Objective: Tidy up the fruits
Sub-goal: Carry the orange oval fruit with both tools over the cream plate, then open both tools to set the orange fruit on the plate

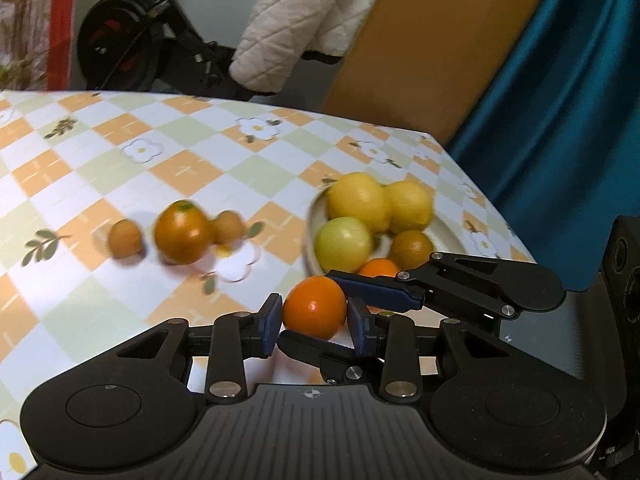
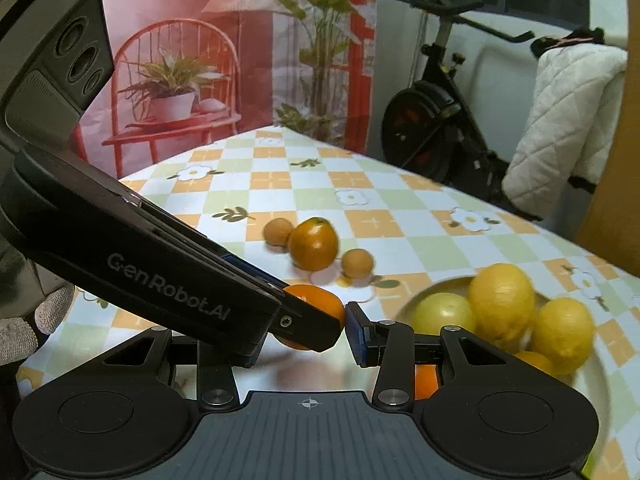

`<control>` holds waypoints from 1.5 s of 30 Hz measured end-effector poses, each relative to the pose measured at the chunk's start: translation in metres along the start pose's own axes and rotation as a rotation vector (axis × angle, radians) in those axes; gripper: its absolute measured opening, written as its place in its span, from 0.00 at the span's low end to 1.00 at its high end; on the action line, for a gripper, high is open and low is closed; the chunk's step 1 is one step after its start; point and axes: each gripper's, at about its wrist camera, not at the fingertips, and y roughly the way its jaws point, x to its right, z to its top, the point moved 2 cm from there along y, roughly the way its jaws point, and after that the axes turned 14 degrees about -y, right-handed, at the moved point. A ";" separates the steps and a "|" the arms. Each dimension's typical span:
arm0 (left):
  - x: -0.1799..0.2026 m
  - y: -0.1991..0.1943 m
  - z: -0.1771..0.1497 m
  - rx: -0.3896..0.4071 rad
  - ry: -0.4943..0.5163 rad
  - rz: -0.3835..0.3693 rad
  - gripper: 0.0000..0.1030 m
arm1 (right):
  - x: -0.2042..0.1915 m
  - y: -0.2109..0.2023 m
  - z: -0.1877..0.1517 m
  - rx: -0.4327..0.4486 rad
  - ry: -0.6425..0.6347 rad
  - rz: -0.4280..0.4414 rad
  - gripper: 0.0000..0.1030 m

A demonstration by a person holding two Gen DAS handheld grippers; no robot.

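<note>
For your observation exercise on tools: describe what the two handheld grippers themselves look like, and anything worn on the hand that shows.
Both grippers are matt black with silver pivot screws, ribbed grey bases and blue finger pads. The left gripper carries grey "GenRobot.AI" lettering and a block of round lenses. A grey knitted glove shows at the edge.

The left black plastic tool (image 1: 314,326) has blue rubber pads (image 1: 271,323), silver round screws and a ribbed grey base with a small cross mark. The right black tool (image 2: 320,334) looks the same. The left one carries the grey letters "GenRobot.AI" on its side. A grey knitted glove (image 2: 24,330) covers a hand.
</note>
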 end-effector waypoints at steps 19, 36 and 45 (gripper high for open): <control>0.099 0.059 -0.018 -0.076 0.150 -0.035 0.37 | 0.061 -0.059 -0.065 -0.008 0.156 -0.151 0.37; 0.093 0.075 -0.018 -0.092 0.170 0.038 0.37 | 0.067 -0.039 -0.075 -0.041 0.179 -0.133 0.37; 0.092 0.072 -0.016 -0.079 0.163 0.050 0.37 | 0.066 -0.035 -0.072 -0.051 0.176 -0.141 0.42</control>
